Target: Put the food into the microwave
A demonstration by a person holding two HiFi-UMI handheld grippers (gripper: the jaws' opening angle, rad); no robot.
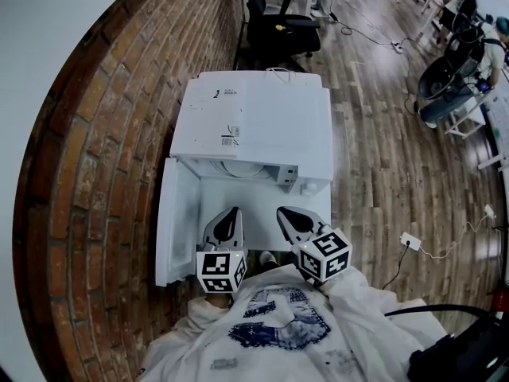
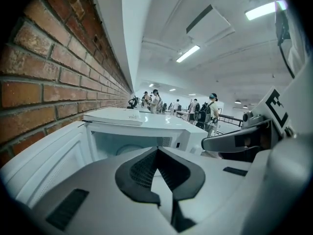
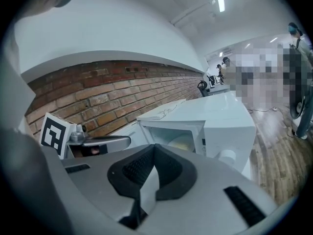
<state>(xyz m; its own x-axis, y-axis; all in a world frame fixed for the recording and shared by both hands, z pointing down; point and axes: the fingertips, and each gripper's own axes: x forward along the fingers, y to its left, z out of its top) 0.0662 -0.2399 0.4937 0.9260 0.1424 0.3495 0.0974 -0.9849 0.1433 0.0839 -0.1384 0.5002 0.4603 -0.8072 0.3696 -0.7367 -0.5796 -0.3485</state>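
A red brick wall (image 1: 103, 157) meets a wooden plank floor (image 1: 390, 150). A black office chair (image 1: 280, 22) stands by the wall. Fluorescent strip lights (image 2: 188, 53) line the white ceiling (image 2: 161, 18).

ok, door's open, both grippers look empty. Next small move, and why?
Probably swing the left gripper outside the open door to push it shut: it and the right gripper are shut on nothing, and a pale round thing already sits in the microwave.
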